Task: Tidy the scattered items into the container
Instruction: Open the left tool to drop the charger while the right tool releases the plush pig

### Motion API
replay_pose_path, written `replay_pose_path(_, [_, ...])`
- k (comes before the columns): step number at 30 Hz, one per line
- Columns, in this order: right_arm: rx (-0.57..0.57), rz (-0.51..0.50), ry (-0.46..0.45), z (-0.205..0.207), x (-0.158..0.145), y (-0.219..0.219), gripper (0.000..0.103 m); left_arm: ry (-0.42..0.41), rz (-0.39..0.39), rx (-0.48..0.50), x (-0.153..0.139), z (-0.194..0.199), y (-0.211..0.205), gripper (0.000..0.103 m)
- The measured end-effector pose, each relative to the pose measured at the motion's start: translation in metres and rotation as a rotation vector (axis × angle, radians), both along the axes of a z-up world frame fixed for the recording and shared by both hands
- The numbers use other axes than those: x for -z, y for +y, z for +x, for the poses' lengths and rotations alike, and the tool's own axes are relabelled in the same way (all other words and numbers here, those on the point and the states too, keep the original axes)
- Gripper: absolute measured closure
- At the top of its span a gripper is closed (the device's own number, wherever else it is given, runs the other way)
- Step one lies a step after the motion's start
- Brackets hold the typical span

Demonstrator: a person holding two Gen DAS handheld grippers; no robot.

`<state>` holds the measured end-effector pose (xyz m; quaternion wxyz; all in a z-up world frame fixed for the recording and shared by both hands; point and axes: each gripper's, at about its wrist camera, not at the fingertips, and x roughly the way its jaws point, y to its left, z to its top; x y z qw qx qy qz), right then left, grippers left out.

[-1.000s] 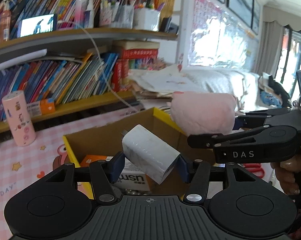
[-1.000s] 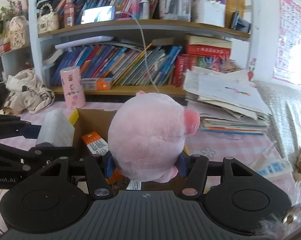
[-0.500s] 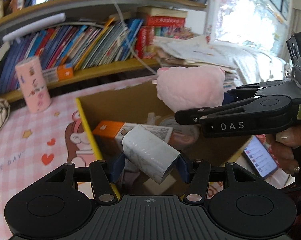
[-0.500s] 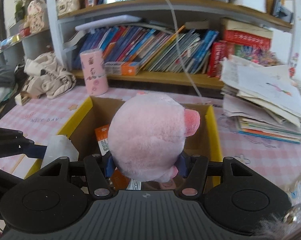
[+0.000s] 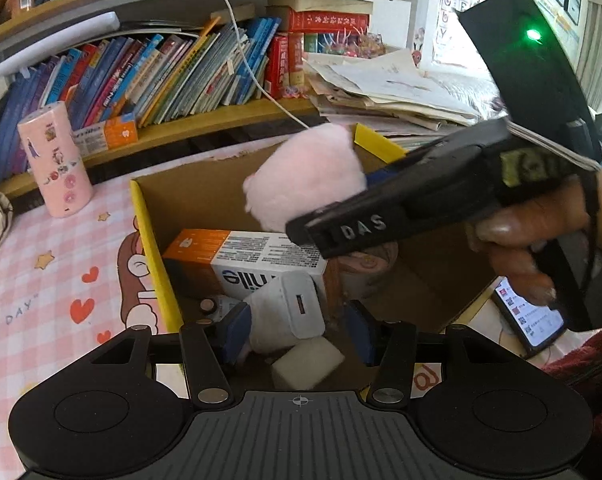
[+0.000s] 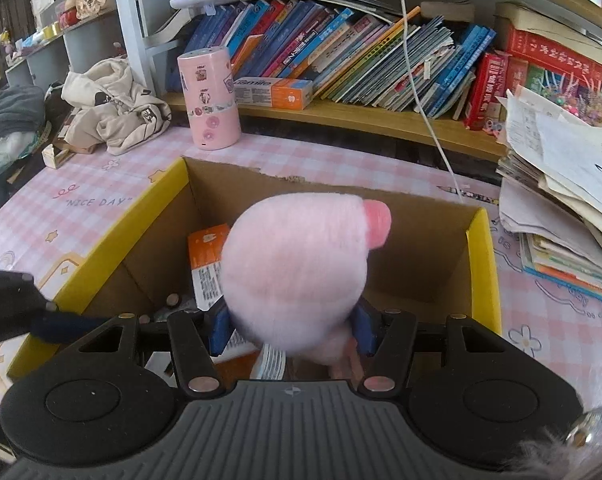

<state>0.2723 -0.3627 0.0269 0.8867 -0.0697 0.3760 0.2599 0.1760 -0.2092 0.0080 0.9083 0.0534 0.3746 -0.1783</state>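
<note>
The open cardboard box (image 5: 153, 256) with yellow flaps holds an orange-and-white toothpaste carton (image 5: 241, 252) and a white block (image 5: 307, 360). My left gripper (image 5: 297, 332) hangs over its near corner, jaws closing. A white charger plug (image 5: 289, 312) stands between them. It leans on the left pad, and a gap shows at the right pad. My right gripper (image 6: 291, 330) is shut on a pink plush pig (image 6: 293, 264) above the box (image 6: 481, 264). From the left wrist, the pig (image 5: 305, 176) and right gripper (image 5: 381, 216) hover over the box's middle.
A pink cylinder (image 6: 209, 100) stands on the pink checked table behind the box. A heap of papers and books (image 6: 561, 184) lies to the right, a beige garment (image 6: 113, 112) to the left. A phone (image 5: 529, 316) lies beside the box's right wall.
Both grippers have sunk toward the box. The charger has turned in the left jaws and come away from the right pad. The right gripper carried the pig over the box's middle.
</note>
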Motion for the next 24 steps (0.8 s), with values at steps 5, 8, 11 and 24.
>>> replay_pose_path(5, [-0.005,0.015,0.046,0.021,-0.001,0.003,0.048,-0.004,0.007,0.003,0.001,0.001,-0.003,0.043])
replay_pose_path(8, [-0.02,0.005,0.059,0.032,-0.001,0.008,0.047,-0.005,-0.004,0.009,0.001,0.002,-0.004,0.035])
replay_pose_path(11, [-0.033,-0.026,0.064,0.037,0.003,0.015,0.041,-0.018,0.01,0.011,0.0,0.002,-0.007,0.027])
replay_pose_path(24, [0.02,0.003,-0.022,0.02,-0.011,0.008,0.011,-0.037,0.03,0.018,-0.001,0.0,-0.008,0.014])
